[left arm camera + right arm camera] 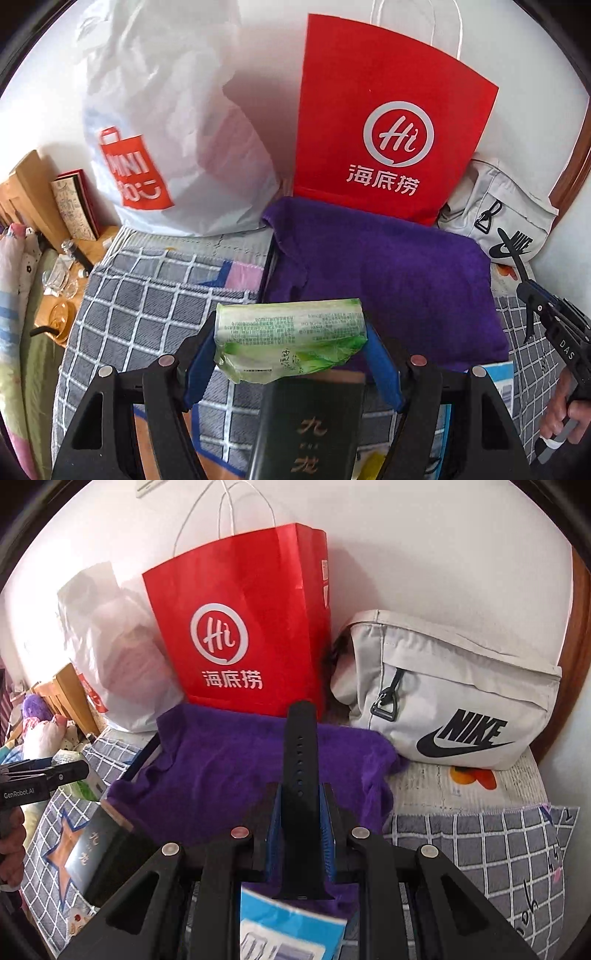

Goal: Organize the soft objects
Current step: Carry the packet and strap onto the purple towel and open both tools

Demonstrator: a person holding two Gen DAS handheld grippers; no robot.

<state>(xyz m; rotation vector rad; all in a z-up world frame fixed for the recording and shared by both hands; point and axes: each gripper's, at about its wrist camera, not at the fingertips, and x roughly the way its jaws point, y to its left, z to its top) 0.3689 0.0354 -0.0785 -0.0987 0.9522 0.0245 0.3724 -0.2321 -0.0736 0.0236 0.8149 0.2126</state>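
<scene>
Fingers of the left gripper (pixel 290 345) are spread wide around a green tissue pack (pixel 291 338), one blue pad pressing each end, so the pack hangs held above a dark box (pixel 310 424) with gold characters. Right gripper (pixel 298 827) has its fingers drawn narrow, clamped on a black watch strap (pixel 300 771) that stands upright between the blue pads, its holed end pointing up. Below both lies a purple towel (pixel 221 775), spread flat over the grid-patterned blanket (pixel 147 306) on the bed. Behind the towel a red paper bag (pixel 388 122) with a white "Hi" logo stands upright against the white wall, its base touching the towel's far edge. Left of the bag slumps a white plastic bag (pixel 166 110) with a red print; to the right rests a grey Nike bag (pixel 450 698), just beside the red one. A blue-and-white packet (pixel 288 930) lies beneath the right gripper, partly over the towel. In the left wrist view the right gripper appears at the far right edge with the hand (pixel 565 413) gripping its handle; the right wrist view shows the left gripper at the far left edge with the pack beside it.
</scene>
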